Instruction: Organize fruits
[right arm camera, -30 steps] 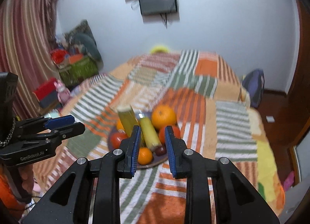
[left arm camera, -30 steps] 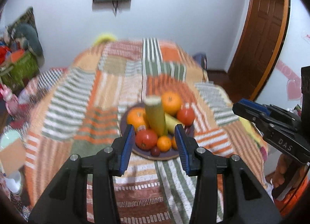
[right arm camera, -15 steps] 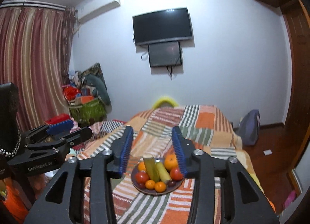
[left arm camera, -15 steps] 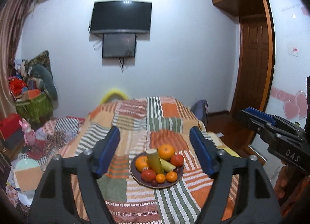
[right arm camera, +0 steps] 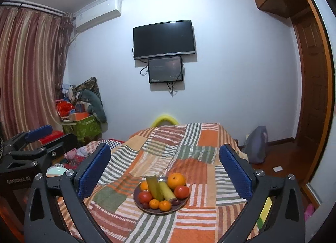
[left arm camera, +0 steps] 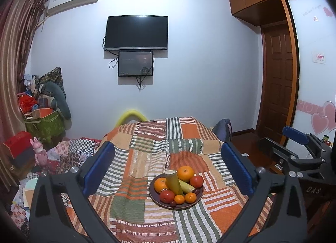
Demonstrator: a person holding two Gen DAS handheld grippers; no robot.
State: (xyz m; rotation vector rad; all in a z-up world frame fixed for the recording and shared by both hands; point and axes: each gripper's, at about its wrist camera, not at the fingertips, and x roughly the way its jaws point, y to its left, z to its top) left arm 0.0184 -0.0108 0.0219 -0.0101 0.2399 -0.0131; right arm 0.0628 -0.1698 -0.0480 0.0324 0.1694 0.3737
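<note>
A dark round plate (left arm camera: 184,204) (right arm camera: 155,211) sits on the patchwork cover. It holds oranges (left arm camera: 185,173) (right arm camera: 176,181), red tomatoes (left arm camera: 196,181) (right arm camera: 181,192), small tangerines (left arm camera: 179,199) (right arm camera: 164,205), dark grapes and two yellow-green sugarcane pieces (left arm camera: 173,182) (right arm camera: 155,187). My left gripper (left arm camera: 168,169) is wide open and empty, held back from the plate. My right gripper (right arm camera: 164,169) is wide open and empty too, also well short of the plate. Each gripper shows at the edge of the other's view.
The striped patchwork cover (left arm camera: 147,159) spreads over a bed. A TV (left arm camera: 136,33) hangs on the far wall. Piled bags and toys (left arm camera: 42,112) stand at the left by the curtain. A wooden door (left arm camera: 277,83) and a blue bag (right arm camera: 255,144) are at the right.
Both grippers have pulled up and back from the plate and tilted up toward the room. Both sets of jaws have opened from narrow to wide.
</note>
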